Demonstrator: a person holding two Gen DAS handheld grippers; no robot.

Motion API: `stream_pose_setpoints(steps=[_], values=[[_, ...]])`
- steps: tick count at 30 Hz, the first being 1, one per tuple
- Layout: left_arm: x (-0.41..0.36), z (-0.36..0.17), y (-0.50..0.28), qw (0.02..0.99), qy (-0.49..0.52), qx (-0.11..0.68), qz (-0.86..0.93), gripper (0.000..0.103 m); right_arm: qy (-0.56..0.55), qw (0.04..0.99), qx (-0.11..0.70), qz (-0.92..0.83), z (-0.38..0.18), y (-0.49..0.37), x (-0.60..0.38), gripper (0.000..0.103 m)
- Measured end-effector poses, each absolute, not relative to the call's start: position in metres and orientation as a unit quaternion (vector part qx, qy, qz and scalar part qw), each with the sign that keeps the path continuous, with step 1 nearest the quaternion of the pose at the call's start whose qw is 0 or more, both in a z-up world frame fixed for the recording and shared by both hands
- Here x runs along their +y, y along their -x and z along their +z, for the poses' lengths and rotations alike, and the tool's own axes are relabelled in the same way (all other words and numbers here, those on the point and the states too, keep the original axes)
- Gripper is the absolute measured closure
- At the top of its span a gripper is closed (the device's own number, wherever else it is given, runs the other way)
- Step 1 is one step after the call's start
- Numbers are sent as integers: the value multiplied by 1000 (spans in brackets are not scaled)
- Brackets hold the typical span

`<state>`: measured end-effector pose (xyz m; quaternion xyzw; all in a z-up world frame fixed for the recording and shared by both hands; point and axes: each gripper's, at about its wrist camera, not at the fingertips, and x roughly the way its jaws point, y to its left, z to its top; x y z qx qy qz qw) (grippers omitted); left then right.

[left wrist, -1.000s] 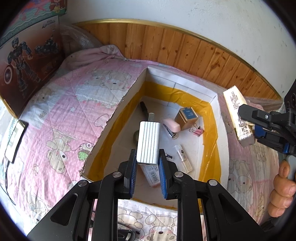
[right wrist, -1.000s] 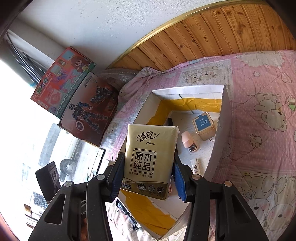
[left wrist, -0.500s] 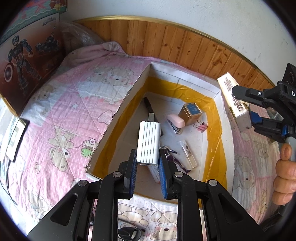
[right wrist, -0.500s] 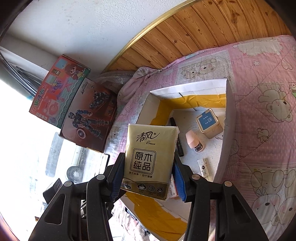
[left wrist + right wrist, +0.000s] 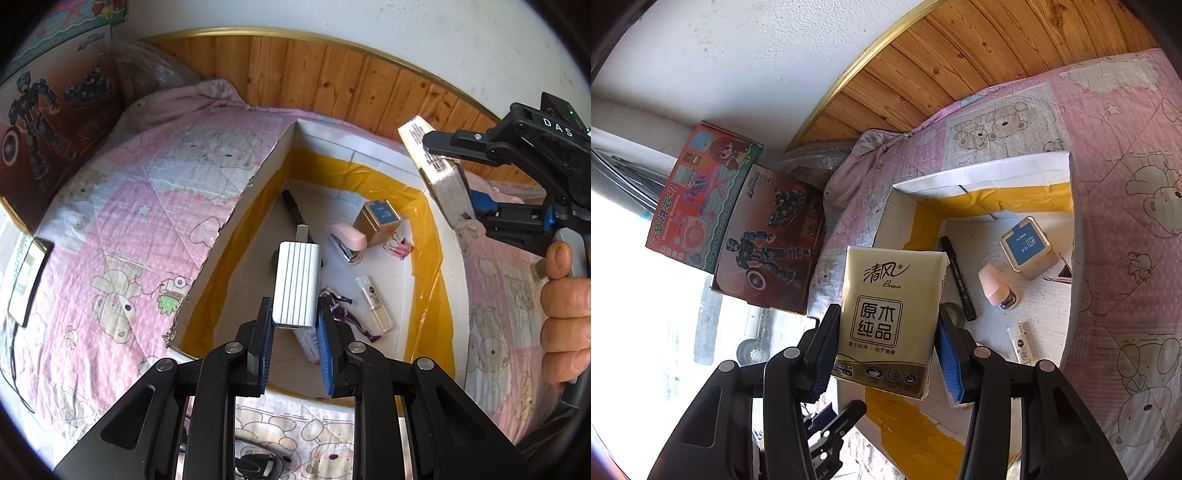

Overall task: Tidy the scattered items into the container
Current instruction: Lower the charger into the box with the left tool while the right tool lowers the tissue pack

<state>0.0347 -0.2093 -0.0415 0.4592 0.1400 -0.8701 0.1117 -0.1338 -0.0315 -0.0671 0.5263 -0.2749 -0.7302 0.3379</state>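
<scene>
My left gripper (image 5: 294, 328) is shut on a white ribbed power bank (image 5: 297, 282) and holds it above the near end of the open cardboard box (image 5: 448, 266) with yellow tape inside. My right gripper (image 5: 884, 343) is shut on a beige tissue pack (image 5: 888, 317), held high over the box's right side; the pack also shows in the left wrist view (image 5: 437, 173). In the box lie a black marker (image 5: 291, 208), a pink stapler (image 5: 347, 240), a gold tin (image 5: 380, 219), pink binder clips (image 5: 400, 247), a clear tube (image 5: 373, 302) and a purple figure (image 5: 343, 308).
The box sits on a pink bear-print quilt (image 5: 122, 236). A wooden headboard (image 5: 332, 81) runs behind it. Toy boxes (image 5: 746, 229) lean at the left wall. A flat device (image 5: 26, 273) lies at the bed's left edge.
Both grippers have risen and pulled back from the box, each keeping its item. The right gripper with the tissue pack has moved higher over the box's right wall.
</scene>
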Motion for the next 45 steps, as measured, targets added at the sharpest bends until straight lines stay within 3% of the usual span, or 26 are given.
stream_pose_setpoints(steps=[28, 45], values=[[-212, -52, -24, 89, -475, 141, -864, 81, -564, 252, -313, -721, -114, 186, -72, 53], [-215, -73, -15, 88, -511, 140, -843, 81, -574, 202, -287, -740, -142, 207, -89, 51]])
